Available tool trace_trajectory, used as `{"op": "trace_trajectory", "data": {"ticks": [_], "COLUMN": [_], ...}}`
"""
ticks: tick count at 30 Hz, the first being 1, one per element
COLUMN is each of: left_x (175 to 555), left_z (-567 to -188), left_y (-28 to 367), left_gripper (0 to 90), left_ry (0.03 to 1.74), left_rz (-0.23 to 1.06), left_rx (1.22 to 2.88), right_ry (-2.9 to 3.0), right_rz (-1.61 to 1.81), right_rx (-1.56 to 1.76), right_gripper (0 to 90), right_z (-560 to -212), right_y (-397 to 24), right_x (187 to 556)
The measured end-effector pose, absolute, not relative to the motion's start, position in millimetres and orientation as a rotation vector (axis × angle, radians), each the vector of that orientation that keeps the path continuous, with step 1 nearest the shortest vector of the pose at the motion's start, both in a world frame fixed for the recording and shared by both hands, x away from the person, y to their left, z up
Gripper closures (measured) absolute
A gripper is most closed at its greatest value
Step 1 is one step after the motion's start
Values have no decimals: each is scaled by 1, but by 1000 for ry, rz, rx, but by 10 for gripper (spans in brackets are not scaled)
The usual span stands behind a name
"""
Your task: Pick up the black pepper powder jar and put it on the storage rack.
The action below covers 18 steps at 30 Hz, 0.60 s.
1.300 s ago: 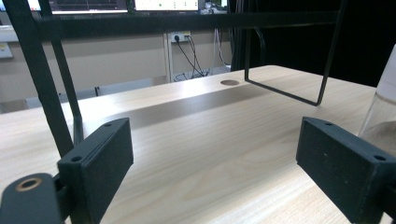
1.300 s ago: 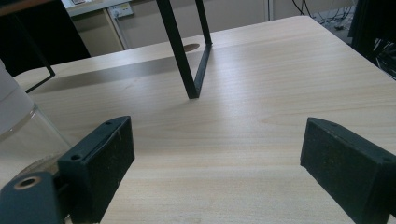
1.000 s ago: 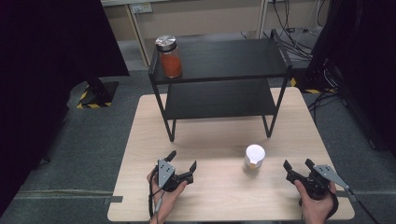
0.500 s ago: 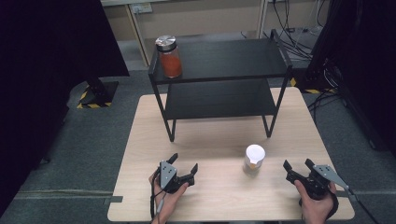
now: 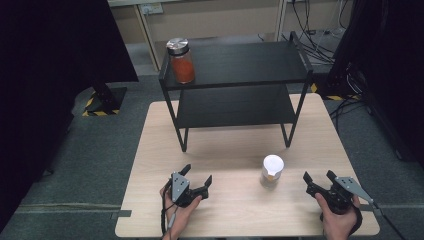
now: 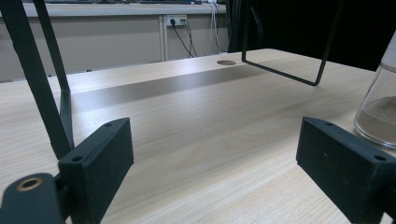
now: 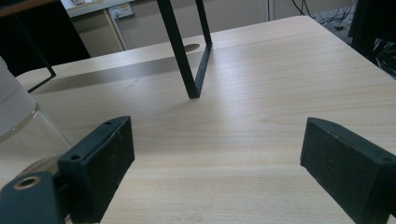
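Plainly at rest: left gripper (image 5: 198, 176) and right gripper (image 5: 318, 177) low over the wooden table (image 5: 235, 210), both released, jaws wide with nothing between. Flanking the white-lidded glass jar (image 5: 272, 170), which stands upright between them, nearer the right, touched by neither, probably for a ready pickup. Behind, a black two-tier shelf (image 5: 240, 62), with a silver-lidded jar of orange contents (image 5: 181, 60) at the top tier's left corner.

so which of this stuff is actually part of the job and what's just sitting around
Likely in the job:
- white-lidded jar, on the table between the two grippers
- left gripper, jaws open
- right gripper, jaws open

Standing by, it seems:
- black shelf rack
- jar of orange-red contents on its top shelf
- wooden table
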<state>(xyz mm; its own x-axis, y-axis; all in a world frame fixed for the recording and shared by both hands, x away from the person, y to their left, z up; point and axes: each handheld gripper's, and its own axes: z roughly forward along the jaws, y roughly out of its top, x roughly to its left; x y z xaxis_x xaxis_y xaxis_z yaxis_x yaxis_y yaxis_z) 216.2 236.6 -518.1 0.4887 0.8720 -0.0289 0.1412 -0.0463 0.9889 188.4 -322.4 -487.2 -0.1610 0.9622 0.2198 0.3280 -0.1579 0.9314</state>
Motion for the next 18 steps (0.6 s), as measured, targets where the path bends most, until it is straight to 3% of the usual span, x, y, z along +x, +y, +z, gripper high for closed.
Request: {"op": "trace_trajectory", "data": {"ticks": [18], "left_x": [217], "left_z": [-517], "left_y": [234], "left_gripper": [107], "left_ry": [912], "left_rz": [758], "left_rx": [1532], "right_ry": [1505], "right_rz": [1396], "right_rx": [1443], "right_gripper": [98], "right_z": [-484], "right_y": [-322], "right_x": [183]}}
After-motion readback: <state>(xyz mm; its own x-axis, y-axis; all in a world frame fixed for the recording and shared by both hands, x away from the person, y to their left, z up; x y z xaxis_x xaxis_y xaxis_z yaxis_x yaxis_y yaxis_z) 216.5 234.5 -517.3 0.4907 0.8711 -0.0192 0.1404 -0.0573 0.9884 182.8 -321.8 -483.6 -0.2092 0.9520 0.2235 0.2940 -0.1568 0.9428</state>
